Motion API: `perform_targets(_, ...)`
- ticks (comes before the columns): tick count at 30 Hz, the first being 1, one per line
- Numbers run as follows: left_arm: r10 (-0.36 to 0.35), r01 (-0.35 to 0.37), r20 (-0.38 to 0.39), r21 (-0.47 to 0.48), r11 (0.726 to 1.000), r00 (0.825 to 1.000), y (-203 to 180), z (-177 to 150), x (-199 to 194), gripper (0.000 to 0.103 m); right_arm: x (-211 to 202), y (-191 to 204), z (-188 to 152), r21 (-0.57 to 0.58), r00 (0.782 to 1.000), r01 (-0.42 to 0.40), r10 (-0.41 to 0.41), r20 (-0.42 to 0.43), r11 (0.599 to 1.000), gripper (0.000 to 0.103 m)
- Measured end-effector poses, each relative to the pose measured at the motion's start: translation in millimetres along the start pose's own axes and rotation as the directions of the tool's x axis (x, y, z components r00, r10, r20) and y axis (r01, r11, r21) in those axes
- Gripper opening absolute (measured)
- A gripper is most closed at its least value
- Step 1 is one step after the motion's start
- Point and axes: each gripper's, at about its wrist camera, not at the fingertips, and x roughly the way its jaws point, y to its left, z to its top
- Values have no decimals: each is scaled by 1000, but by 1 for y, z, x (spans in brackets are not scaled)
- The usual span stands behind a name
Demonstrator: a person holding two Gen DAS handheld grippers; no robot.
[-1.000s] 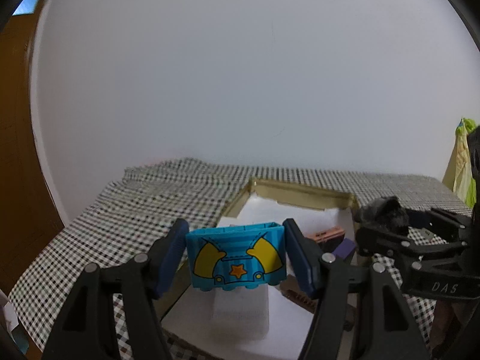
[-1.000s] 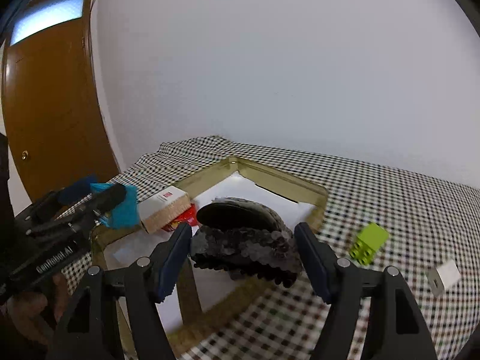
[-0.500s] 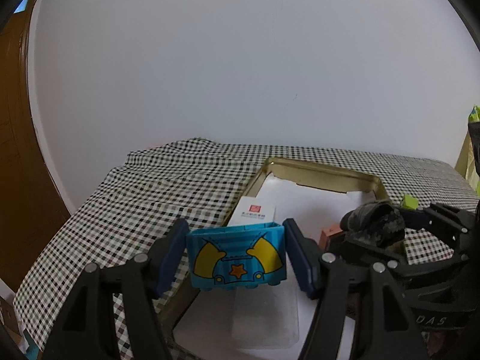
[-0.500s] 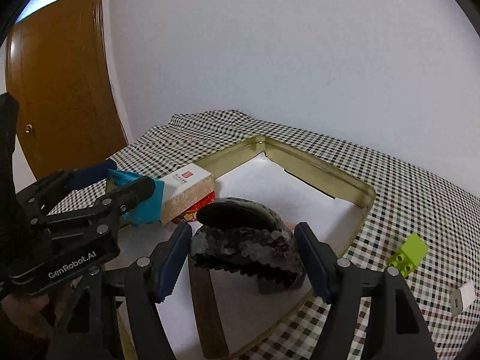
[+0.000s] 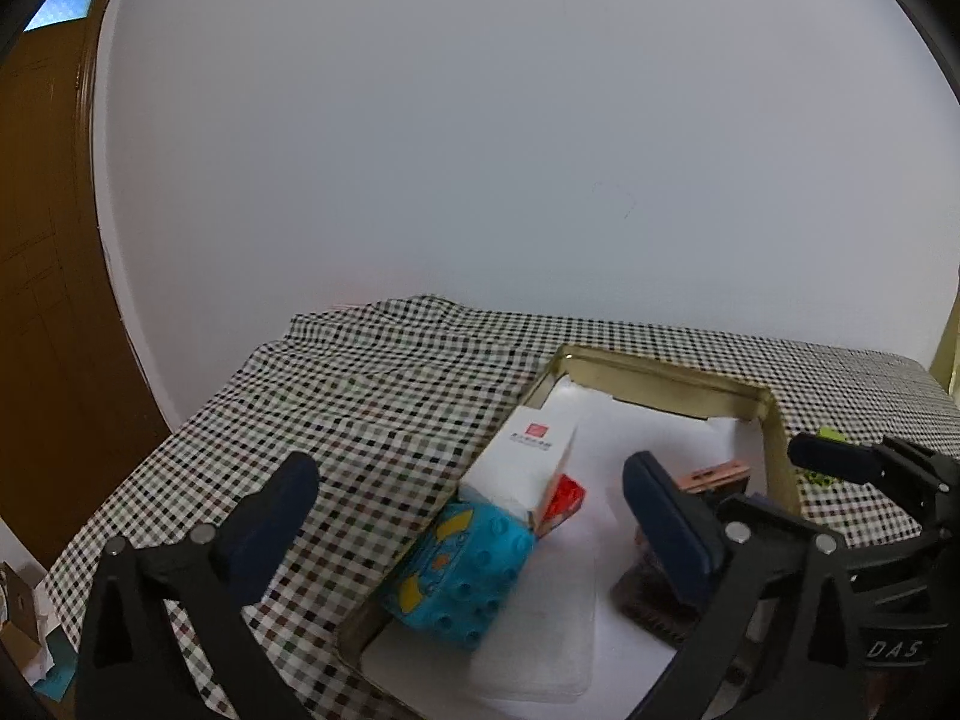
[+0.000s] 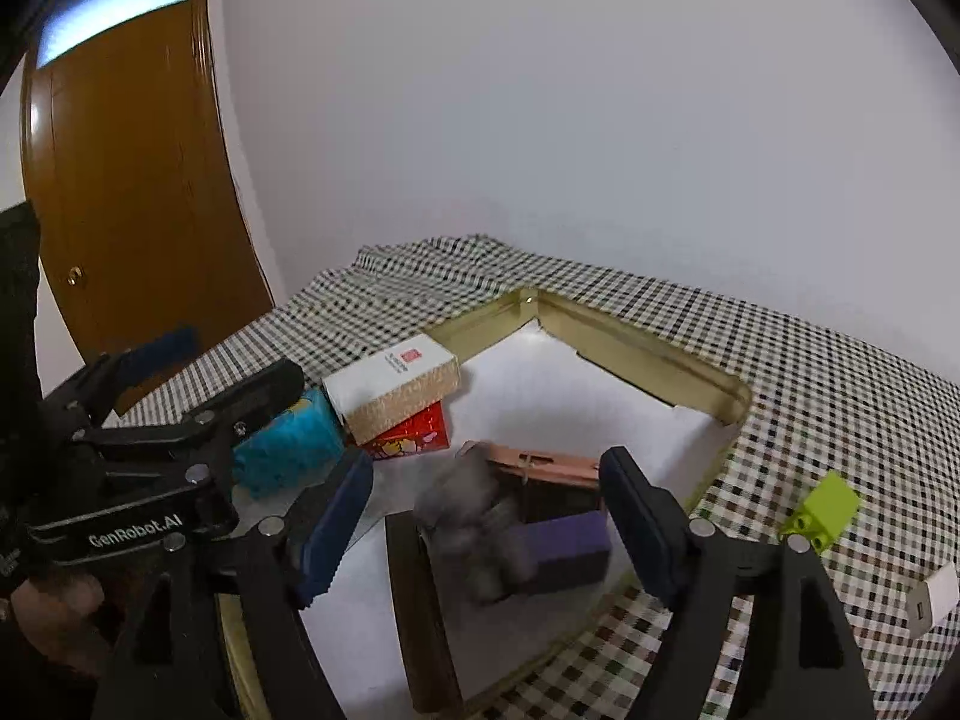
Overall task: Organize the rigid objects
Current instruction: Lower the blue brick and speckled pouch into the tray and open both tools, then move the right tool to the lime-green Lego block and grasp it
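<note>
Jaws apart, boxes crowding tray

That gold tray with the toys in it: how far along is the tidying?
Well along. The gold tray already holds a white box, a red box and a purple block. Both grippers have just been opening: the blue brick and the dark sequined piece lie loose in the tray. Left outside on the checked cloth: a green brick and a small white block.
</note>
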Motion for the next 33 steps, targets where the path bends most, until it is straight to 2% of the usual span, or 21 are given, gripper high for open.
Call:
perform_targets(8,-17,17,-15,11,1000,1000,-20,1,-8,103,-20,-28,-5,52,999,15,-17,30,999,80)
perform_targets(16,-110,110,-69,-7,994,991,-54,13,-6,103,-43,-81,-20,133,991,128,-132,25,983,80)
perform_targets(19,-140,141,-85,8,990,986,-76,16,-4,103,-43,-104,-26,163,980,198,-200,-5,966,80)
perform_targets(23,-146,149,-97,26,988,984,-100,22,1,103,-39,-132,-31,195,969,245,-240,-52,950,80)
perform_targets(27,-165,170,-112,32,985,980,-124,25,8,103,-23,-150,-33,191,964,261,-247,-96,946,80)
perform_targets(33,-145,155,-149,56,986,978,-144,25,23,103,2,-159,-30,145,955,271,-247,-167,951,80)
